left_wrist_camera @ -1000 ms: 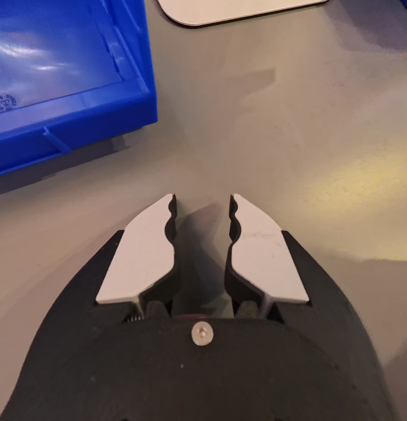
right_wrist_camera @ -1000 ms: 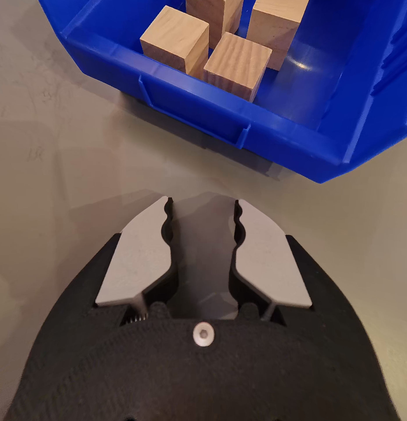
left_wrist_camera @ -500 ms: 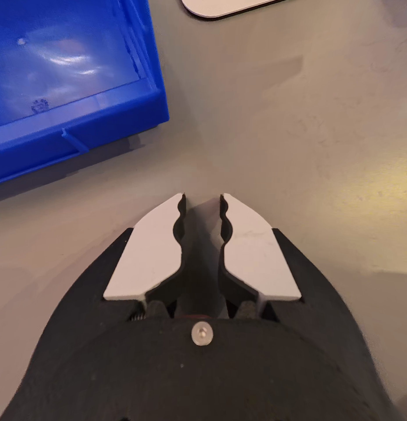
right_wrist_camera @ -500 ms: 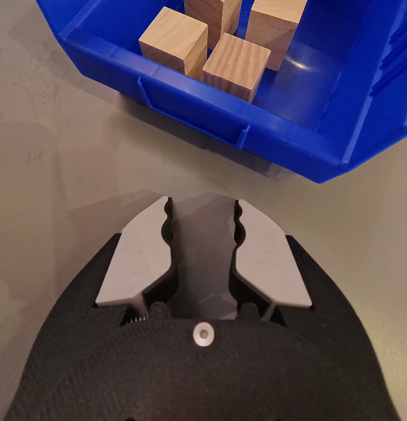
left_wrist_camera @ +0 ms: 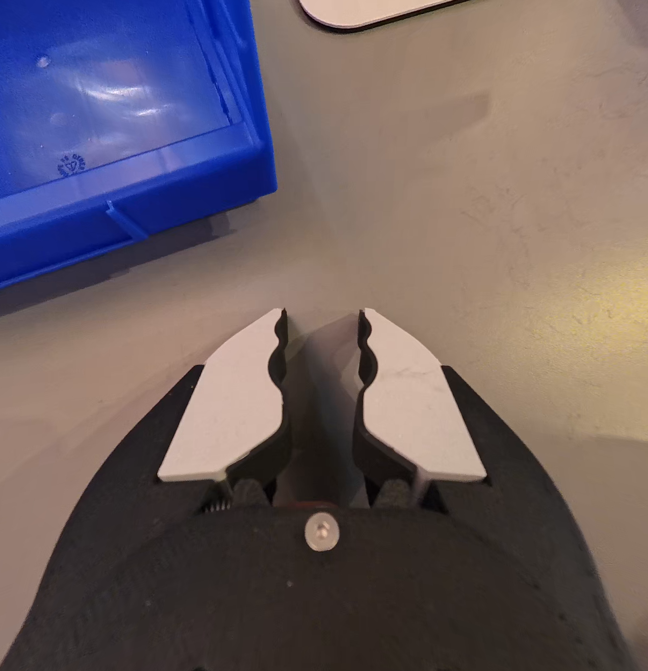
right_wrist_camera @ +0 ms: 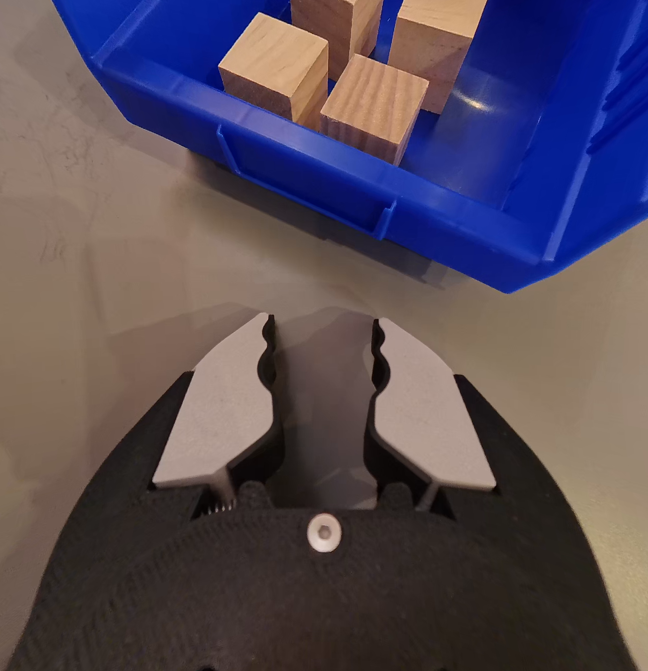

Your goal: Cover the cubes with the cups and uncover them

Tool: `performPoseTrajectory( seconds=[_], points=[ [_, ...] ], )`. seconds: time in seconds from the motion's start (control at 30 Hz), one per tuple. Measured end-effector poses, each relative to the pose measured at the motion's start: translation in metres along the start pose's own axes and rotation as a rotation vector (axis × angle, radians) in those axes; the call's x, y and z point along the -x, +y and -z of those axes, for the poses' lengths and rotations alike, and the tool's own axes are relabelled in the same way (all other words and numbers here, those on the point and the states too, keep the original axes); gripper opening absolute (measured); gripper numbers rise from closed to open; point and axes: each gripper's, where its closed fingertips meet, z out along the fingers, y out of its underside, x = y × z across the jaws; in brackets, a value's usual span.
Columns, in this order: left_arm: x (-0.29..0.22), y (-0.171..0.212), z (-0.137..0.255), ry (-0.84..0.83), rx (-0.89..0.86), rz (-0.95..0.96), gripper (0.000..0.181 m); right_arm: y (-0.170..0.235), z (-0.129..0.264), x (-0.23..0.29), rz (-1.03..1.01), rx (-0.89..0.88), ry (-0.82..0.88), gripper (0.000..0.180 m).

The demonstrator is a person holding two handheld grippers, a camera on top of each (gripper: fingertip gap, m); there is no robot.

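Several wooden cubes lie in a blue bin (right_wrist_camera: 308, 174) in the right wrist view; the nearest two (right_wrist_camera: 275, 61) (right_wrist_camera: 377, 94) sit just behind its front wall. My right gripper (right_wrist_camera: 324, 319) is open and empty, low over the table a short way in front of that bin. My left gripper (left_wrist_camera: 322, 312) is open and empty over bare table. Another blue bin (left_wrist_camera: 170, 203) stands ahead and to its left; the part of its inside that shows holds nothing. No cup shows in either view.
A white flat board with a dark edge (left_wrist_camera: 369, 11) lies at the far top of the left wrist view. The grey table (left_wrist_camera: 497, 218) stretches ahead and to the right of the left gripper.
The left gripper's jaws narrowed, then widened a little. The blue bin has shifted right and nearer in the left wrist view. The right gripper has hardly moved.
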Motion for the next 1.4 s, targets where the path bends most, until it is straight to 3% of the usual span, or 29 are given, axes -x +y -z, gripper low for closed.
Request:
performPoseTrajectory(
  seconds=[0.03, 0.67, 0.9, 1.23, 1.4],
  points=[
    [0.0, 0.0, 0.0, 0.0, 0.0, 0.0, 0.037, 0.0, 0.0, 0.0, 0.0, 0.0, 0.0, 0.051],
    [-0.001, 0.0, 0.0, 0.007, 0.0, -0.002, 0.038, 0.0, 0.0, -0.001, -0.013, 0.0, -0.004, 0.051],
    [0.002, 0.0, 0.002, 0.026, -0.008, 0.045, 0.045, -0.014, 0.019, -0.032, -0.264, -0.165, 0.039, 0.068],
    [0.049, -0.003, 0.023, -0.091, -0.129, 0.269, 0.079, -0.056, 0.043, -0.102, -0.408, -0.39, 0.222, 0.098],
    [0.116, -0.012, 0.048, -0.259, -0.212, 0.369, 0.103, -0.077, 0.027, -0.122, -0.422, -0.428, 0.214, 0.093]
  ],
)
